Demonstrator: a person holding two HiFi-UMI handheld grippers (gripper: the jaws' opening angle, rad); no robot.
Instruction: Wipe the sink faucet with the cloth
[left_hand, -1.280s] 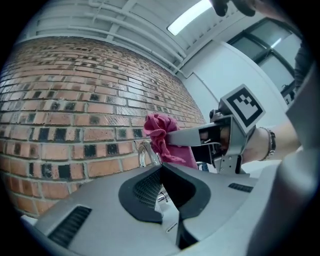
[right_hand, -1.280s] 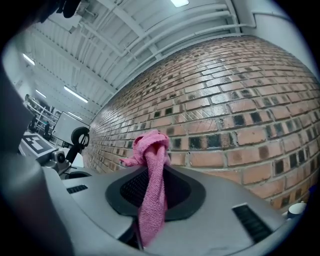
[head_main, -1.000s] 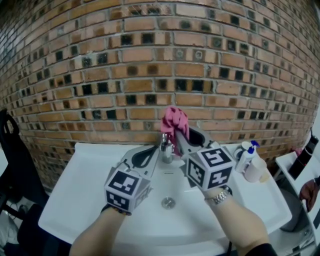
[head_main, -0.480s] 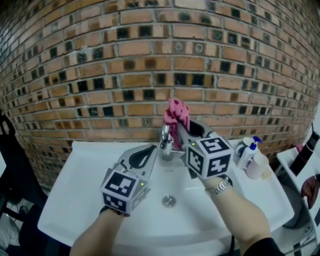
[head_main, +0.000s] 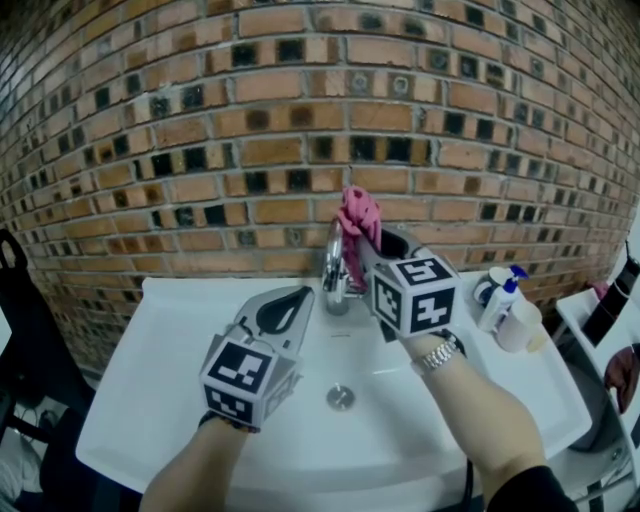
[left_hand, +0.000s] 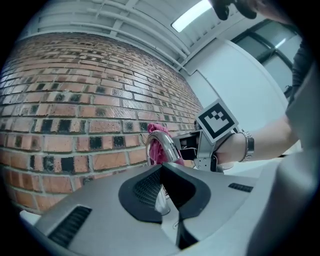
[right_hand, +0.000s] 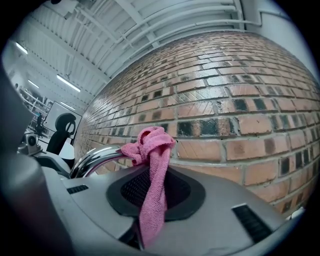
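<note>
White sink (head_main: 150, 380), wall-mounted, seen from above; drain (head_main: 340, 397) at the middle of the bowl.

Left hand-held gripper (head_main: 297, 297): over the bowl left of the drain, pointing level toward the tap's base, jaws clenched together with nothing between them.

Wristwatch (head_main: 438, 355): on the person's right wrist, above the bowl's right side.

Right hand-held gripper (head_main: 362, 238): just right of the tap, pointing at the wall, jaws clamped on the cloth.

Cloth (right_hand: 150, 170): pink, one strip pinched between the right jaws, the bunched end standing above them and touching the top of the faucet's curve.

Faucet (head_main: 334, 268): chrome, arched, at the back middle of the sink.

Spray bottle (head_main: 497, 303) and white container (head_main: 517, 326): side by side on the sink's back right corner.

Brick wall (head_main: 250, 130): behind everything, red brick with dark square insets.
</note>
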